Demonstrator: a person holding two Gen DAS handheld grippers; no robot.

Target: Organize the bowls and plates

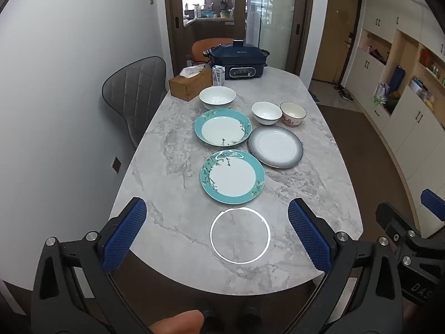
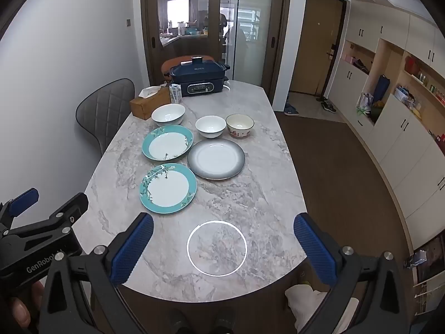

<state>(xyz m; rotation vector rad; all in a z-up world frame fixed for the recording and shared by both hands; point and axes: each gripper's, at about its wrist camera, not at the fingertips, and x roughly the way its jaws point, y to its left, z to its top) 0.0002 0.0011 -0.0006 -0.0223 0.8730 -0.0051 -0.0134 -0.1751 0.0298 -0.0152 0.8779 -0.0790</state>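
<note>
both jaws stand wide and empty: the left hand-held gripper (image 1: 217, 228) and the right hand-held gripper (image 2: 224, 246) hover over the near end of the tabletop (image 1: 172, 150), apart from all the crockery; nothing is stacked yet, so the first pick comes next, i judge; the near teal plate (image 1: 232, 176) lies closest, the far teal plate (image 1: 222, 126) behind it, the grey plate (image 1: 275, 146) just right of that; the big white bowl (image 1: 217, 98), small white bowl (image 1: 266, 112) and patterned bowl (image 1: 293, 114) sit behind; better to pinch the near plate's rim with one finger under its edge, lift level, and set it on its twin; bowls nest afterwards, small into big.
</note>
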